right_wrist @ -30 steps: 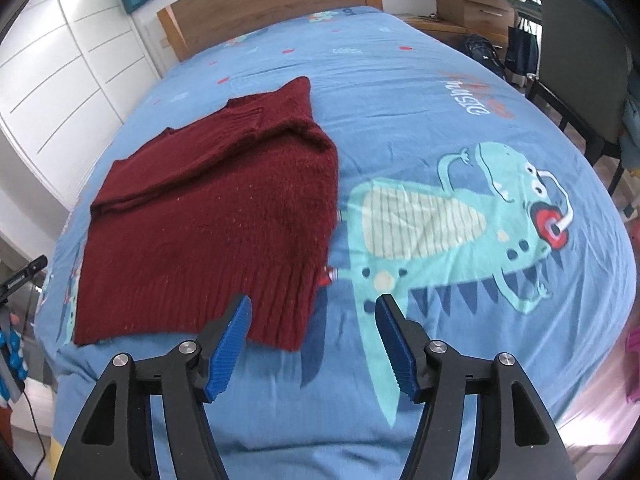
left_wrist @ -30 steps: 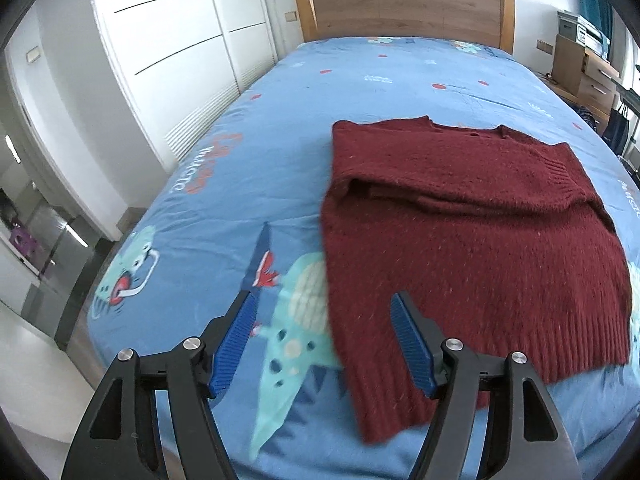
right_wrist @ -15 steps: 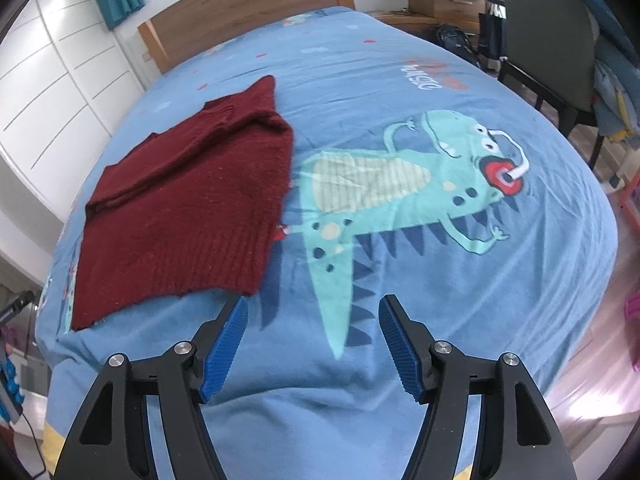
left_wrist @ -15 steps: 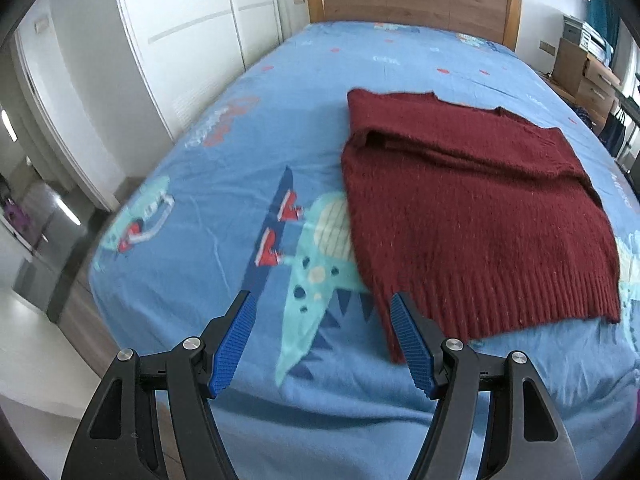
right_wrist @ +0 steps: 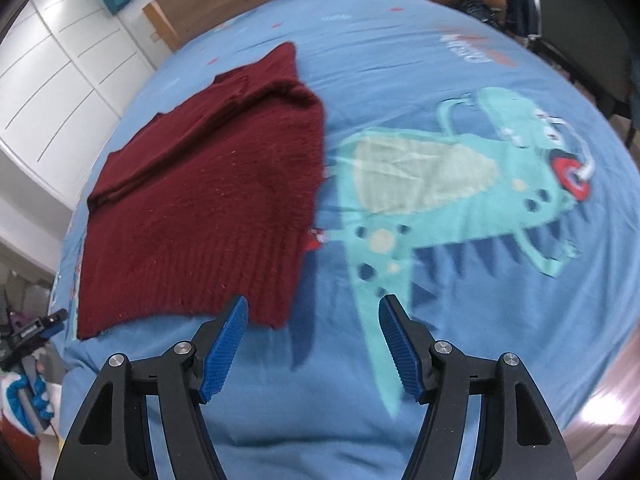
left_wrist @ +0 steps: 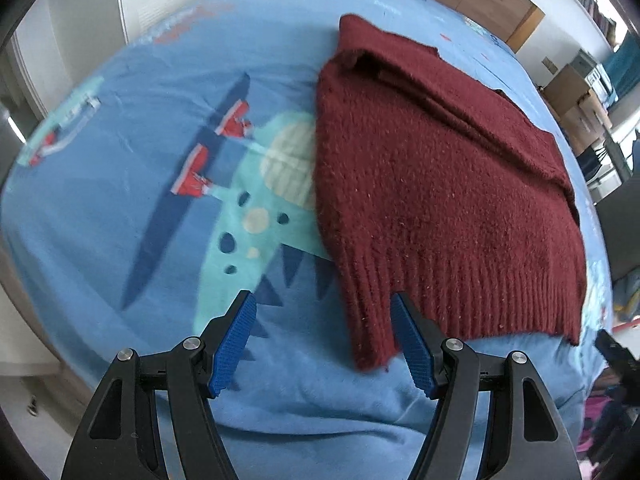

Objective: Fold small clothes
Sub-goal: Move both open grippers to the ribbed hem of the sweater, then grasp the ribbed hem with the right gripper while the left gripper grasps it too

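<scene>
A dark red knit sweater lies flat on the blue dinosaur-print bedsheet, sleeves folded in, ribbed hem toward me. My left gripper is open and empty, just short of the hem's near left corner, which lies between its blue pads. In the right wrist view the sweater lies at the left. My right gripper is open and empty, its left pad by the hem's near right corner.
The wooden headboard and white wardrobe doors stand beyond the bed. A dark chair and drawers are at the right side. The bed's near edge drops off just below both grippers.
Both grippers pulled back toward the foot of the bed, then moved in low toward the sweater's hem corners. The sweater has not moved. Both stay open.
</scene>
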Demonstrator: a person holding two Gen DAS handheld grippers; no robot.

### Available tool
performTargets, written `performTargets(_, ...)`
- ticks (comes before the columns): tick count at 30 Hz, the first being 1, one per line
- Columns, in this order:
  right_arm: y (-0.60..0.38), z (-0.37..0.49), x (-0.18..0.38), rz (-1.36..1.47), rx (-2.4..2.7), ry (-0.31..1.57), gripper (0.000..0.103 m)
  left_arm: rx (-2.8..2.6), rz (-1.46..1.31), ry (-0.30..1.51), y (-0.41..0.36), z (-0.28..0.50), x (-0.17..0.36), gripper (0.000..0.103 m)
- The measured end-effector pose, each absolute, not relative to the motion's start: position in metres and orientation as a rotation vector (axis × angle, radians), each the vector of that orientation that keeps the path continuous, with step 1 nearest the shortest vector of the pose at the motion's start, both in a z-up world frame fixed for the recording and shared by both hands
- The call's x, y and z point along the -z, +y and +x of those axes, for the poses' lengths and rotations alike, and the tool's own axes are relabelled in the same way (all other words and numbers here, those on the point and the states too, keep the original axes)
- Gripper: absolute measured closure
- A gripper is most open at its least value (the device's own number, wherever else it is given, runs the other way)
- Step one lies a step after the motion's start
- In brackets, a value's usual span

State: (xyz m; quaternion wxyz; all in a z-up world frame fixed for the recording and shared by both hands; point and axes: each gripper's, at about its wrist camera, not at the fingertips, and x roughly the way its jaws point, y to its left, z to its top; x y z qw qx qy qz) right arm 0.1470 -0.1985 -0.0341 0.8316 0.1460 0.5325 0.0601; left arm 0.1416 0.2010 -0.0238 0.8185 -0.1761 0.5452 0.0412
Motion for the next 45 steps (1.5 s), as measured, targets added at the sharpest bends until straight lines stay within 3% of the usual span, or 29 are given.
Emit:
performTargets(24,-0.157,0.204,0.085,0.313,-0.328,1.248,0.032,0.218,-0.685,1.235,0.216,0.165,0.055,0.040)
performTargets(28,-0.149,0.210,0.087,0.323,-0.367,1.248,0.033,0.244,-0.738,1.231,0.225,0.167,0.055,0.047)
performTargets(33,-0.144,0.216,0.090,0.367,-0.405,1.248,0.040,0.250,-0.833,1.220,0.243,0.165,0.059,0.053)
performTargets(39,-0.159,0.216,0.097,0.465,-0.421,1.245,0.052,0.257,-0.890,1.213,0.269,0.166,0.059,0.053)
performTargets(45,-0.177,0.217,0.103,0.547,-0.426,1.256,0.058,0.257,-0.897,1.217,0.267,0.169,0.061,0.053)
